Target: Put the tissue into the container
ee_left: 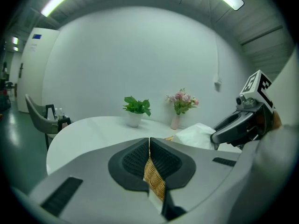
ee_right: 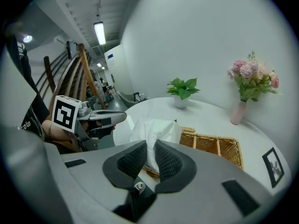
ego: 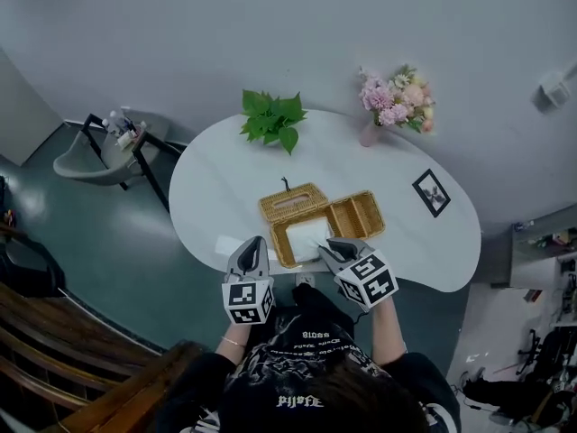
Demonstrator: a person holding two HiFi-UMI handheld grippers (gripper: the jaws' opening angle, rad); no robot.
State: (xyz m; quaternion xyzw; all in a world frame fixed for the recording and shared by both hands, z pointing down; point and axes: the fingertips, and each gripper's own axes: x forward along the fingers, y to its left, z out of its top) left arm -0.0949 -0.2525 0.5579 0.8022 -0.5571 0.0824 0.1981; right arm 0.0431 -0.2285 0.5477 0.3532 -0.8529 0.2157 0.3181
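Observation:
A woven wicker container (ego: 382, 225) with compartments stands near the front edge of the white table (ego: 216, 188). A white tissue (ego: 306, 237) sits over its near-left compartment. My right gripper (ego: 332, 244) is shut on the tissue (ee_right: 154, 129), which rises crumpled between its pads above the container (ee_right: 210, 143). My left gripper (ego: 255, 242) is at the container's left edge. Its jaws are shut, with a strip of the wicker rim (ee_left: 152, 171) between them. The right gripper (ee_left: 233, 127) and the tissue (ee_left: 198, 134) show in the left gripper view.
At the back of the table are a green potted plant (ego: 273, 117) and a vase of pink flowers (ego: 397, 102). A small framed picture (ego: 431, 192) lies at the right. A grey chair (ego: 99, 156) stands left of the table. A wooden railing (ego: 54, 332) runs at the lower left.

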